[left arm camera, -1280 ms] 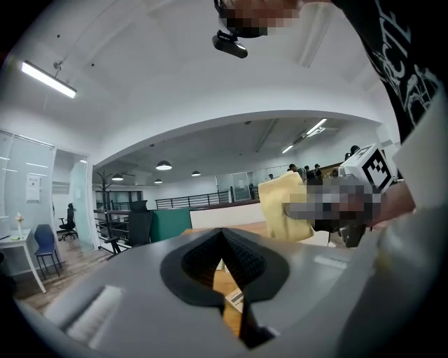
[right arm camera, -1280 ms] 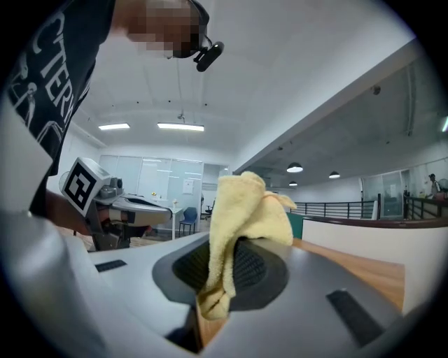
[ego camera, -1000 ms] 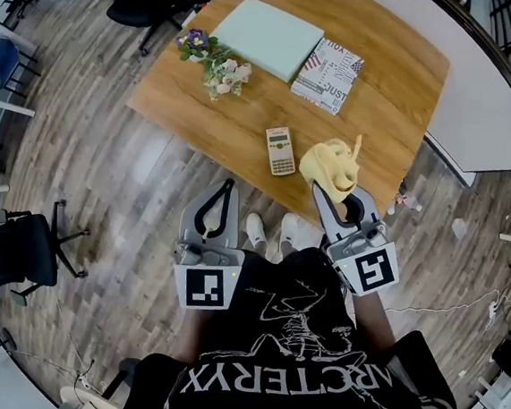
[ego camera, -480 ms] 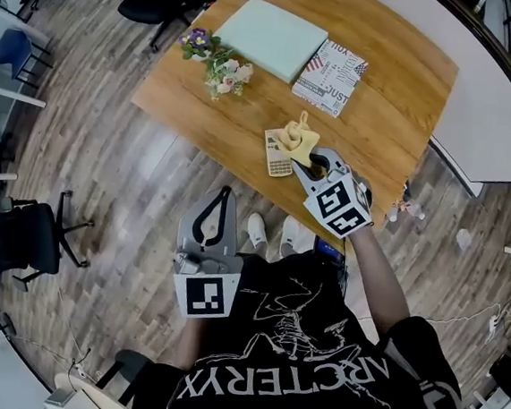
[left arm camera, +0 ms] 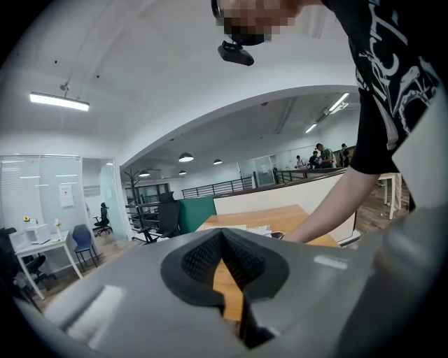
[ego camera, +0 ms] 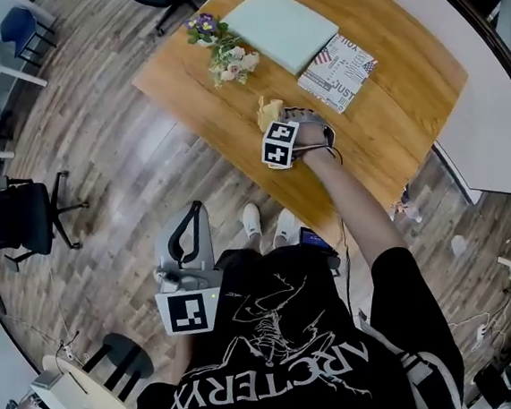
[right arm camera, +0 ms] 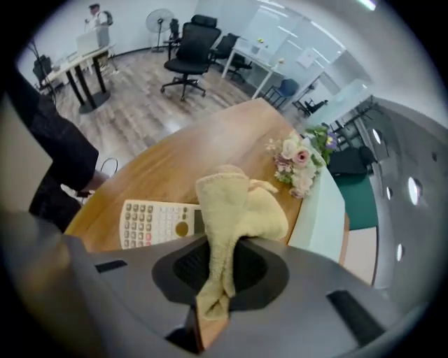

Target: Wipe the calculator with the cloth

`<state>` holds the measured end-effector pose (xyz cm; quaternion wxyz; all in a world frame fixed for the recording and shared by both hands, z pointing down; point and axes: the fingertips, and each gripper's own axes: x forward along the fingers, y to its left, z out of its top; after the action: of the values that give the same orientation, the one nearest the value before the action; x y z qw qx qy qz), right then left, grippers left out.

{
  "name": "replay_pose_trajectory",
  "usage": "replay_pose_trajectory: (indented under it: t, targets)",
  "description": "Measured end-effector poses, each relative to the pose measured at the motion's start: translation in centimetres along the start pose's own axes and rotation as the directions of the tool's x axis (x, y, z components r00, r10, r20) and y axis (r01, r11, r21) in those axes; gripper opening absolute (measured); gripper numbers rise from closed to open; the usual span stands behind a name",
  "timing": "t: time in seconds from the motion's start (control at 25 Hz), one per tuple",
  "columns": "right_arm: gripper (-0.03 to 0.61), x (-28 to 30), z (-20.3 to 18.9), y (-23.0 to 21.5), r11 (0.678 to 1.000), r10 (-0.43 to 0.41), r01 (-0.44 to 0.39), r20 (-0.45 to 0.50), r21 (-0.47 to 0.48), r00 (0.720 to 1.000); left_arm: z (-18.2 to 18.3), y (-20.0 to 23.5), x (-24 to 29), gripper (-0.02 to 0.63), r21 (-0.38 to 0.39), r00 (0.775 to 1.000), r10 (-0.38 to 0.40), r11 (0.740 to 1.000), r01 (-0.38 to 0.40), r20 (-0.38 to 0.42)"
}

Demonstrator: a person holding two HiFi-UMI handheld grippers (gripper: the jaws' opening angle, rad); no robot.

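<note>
The grey calculator [right arm camera: 155, 223] lies flat on the wooden table [ego camera: 386, 104], near its front edge. In the right gripper view it sits just left of and below the jaws. My right gripper [ego camera: 276, 126] is shut on a yellow cloth [right arm camera: 236, 203], whose bunched end hangs forward over the calculator's right end. In the head view the cloth [ego camera: 266, 110] pokes out past the marker cube, and gripper and hand hide the calculator. My left gripper [ego camera: 193, 209] hangs low by my body over the floor, shut and holding nothing [left arm camera: 222, 235].
On the table beyond the calculator lie a flower bunch [ego camera: 226, 58], a pale green pad [ego camera: 278, 17] and a printed book [ego camera: 338, 72]. Office chairs [ego camera: 11, 221] stand on the wood floor to the left. A round stool [ego camera: 122, 357] is near my left side.
My right gripper carried the cloth from the table's near edge forward and left, ending over the calculator. The left gripper stayed by my body, drifting slightly lower.
</note>
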<state>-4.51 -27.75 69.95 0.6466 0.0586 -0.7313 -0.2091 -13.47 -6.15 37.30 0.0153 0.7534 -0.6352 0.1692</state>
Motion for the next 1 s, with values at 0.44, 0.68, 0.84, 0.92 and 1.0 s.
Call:
replay_pose_trajectory:
  t: [0.44,0.68,0.84,0.92,1.0]
  targets:
    - [0.054,2.5,-0.4,4.9,0.982,0.060,-0.075,-0.094,-0.172,0.994,-0.4,1.0,0.3,0.009,0.002,1.000,0.006,1.000,-0.006,0.000]
    - [0.054,0.8,-0.2,8.0,0.981,0.097,-0.105,-0.057,-0.163,0.994,0.0,-0.3,1.3,0.009,0.004,0.999,-0.048,0.999,0.048,0.018]
    - [0.054,-0.5,0.3,11.3,0.978,0.134,-0.137,-0.029,-0.158,0.991,0.3,-0.5,1.4,0.009,0.006,0.997,-0.065,0.998,0.065,0.035]
    - [0.054,-1.1,0.5,12.9,0.978,0.152,-0.153,-0.017,-0.142,0.988,0.4,-0.5,1.5,0.009,0.001,0.997,-0.070,0.998,0.070,0.044]
    - [0.052,-1.5,0.6,14.3,0.976,0.169,-0.169,-0.009,-0.135,0.986,0.5,-0.4,1.6,0.009,-0.004,0.996,-0.074,0.997,0.074,0.055]
